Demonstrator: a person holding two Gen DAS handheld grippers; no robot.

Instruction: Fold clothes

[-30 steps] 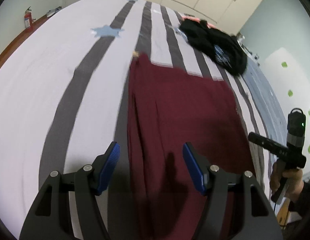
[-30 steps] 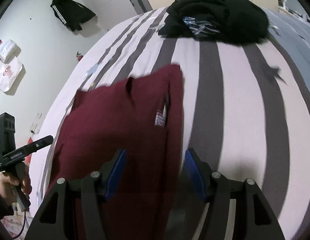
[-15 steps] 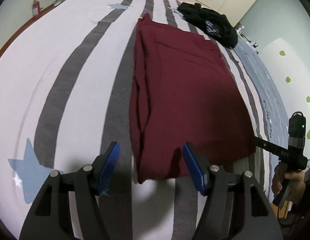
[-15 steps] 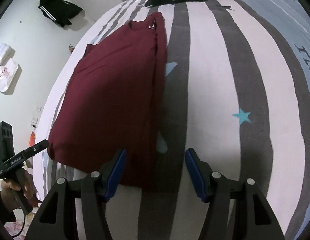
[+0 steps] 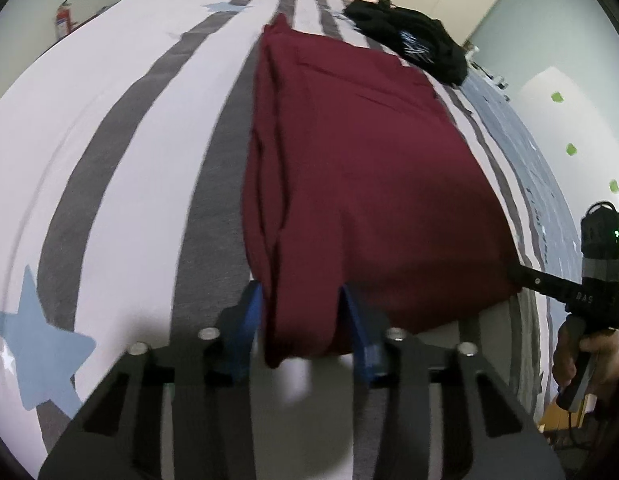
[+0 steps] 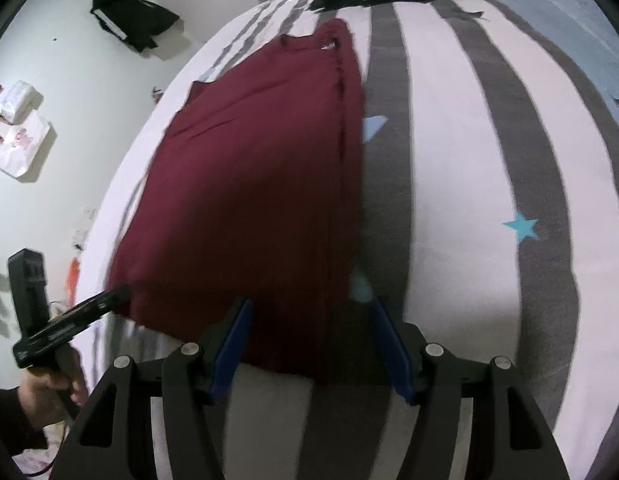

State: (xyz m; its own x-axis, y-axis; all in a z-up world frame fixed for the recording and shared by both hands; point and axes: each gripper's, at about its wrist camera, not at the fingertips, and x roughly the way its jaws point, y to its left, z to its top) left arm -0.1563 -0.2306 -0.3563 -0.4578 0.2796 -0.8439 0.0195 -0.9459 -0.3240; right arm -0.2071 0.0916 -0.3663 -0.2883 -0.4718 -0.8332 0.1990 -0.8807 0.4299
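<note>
Surface: bed (image 5: pixel 121 152) with a white cover bearing grey stripes and pale blue stars.
Task item: maroon garment (image 5: pixel 361 184), spread flat along the bed, long sides folded inward, neck end far from the cameras, hem end nearest them.
Left gripper (image 5: pixel 303 320): set at the near left corner of the maroon garment; jaws closing, with the folded corner of cloth between the blue pads. The pads stand right at the cloth on both sides; motion blur leaves it unclear whether they press it yet.
Right gripper (image 6: pixel 309 344): set at the near right corner of the garment; jaws released and wide, the hem edge lying between them, pads clear of the cloth.
Left hand (image 6: pixel 49 388): wrapped round the handle of its gripper, seen at the lower left of the right wrist view.
Right hand (image 5: pixel 589 360): wrapped round its handle, lower right of the left wrist view.
Other clothing: black garment pile (image 5: pixel 413 40) at the far end of the bed, well apart from the maroon garment.
Wall: black jacket (image 6: pixel 133 20) hanging.
</note>
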